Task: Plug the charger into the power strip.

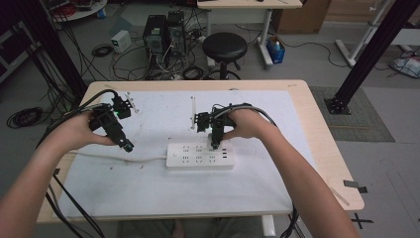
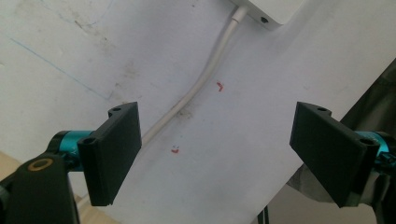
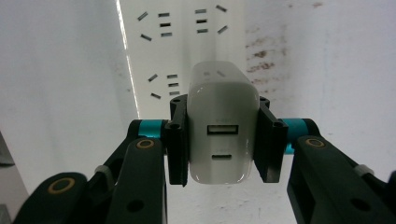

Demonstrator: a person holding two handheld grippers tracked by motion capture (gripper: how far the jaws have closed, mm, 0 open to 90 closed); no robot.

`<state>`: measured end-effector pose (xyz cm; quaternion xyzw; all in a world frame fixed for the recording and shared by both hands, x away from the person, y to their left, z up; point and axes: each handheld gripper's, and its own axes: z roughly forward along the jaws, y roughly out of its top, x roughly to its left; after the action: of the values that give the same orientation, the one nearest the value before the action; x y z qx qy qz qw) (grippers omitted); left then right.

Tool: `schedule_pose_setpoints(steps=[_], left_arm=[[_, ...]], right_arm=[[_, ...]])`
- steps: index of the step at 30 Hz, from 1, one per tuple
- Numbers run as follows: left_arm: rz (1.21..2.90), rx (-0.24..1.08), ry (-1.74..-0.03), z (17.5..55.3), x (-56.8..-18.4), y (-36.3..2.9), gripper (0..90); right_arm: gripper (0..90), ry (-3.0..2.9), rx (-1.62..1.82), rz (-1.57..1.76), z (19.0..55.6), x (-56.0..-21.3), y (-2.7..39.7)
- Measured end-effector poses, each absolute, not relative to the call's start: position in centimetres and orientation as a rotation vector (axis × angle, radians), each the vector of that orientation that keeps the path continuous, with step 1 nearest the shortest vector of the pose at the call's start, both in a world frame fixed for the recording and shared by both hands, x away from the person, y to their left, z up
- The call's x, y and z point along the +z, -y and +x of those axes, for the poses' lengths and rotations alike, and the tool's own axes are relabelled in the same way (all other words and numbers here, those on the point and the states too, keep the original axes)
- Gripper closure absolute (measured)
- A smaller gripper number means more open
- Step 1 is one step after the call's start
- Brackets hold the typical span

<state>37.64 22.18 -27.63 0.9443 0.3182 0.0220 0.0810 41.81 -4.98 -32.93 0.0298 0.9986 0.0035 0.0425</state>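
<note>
the right gripper clamps a white usb charger, a smooth rounded block, squarely between its jaws, just above the white power strip on the table. the left gripper hangs with jaws apart over the strip's round white cord.

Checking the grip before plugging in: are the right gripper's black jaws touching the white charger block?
Touching. In the right gripper view, the right gripper has both jaws pressed flat against the sides of the white charger block, no gap.

Charger above power strip — mid-table
</note>
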Motion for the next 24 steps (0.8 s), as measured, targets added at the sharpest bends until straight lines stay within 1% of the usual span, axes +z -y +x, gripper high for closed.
schedule_pose_setpoints(steps=[11,19,24], left_arm=[[2.83,0.043,-0.943,37.7,-28.3,-22.1,16.6],[2.844,0.016,-0.931,38.0,-28.9,-21.5,16.6],[2.851,0.006,-0.91,38.2,-29.1,-20.9,16.6]], right_arm=[[62.0,-3.074,-0.043,0.029,42.0,-34.5,4.2],[62.5,-3.045,-0.031,-0.07,41.5,-34.7,4.1],[62.5,-3.053,-0.034,-0.067,41.7,-34.7,3.9]])
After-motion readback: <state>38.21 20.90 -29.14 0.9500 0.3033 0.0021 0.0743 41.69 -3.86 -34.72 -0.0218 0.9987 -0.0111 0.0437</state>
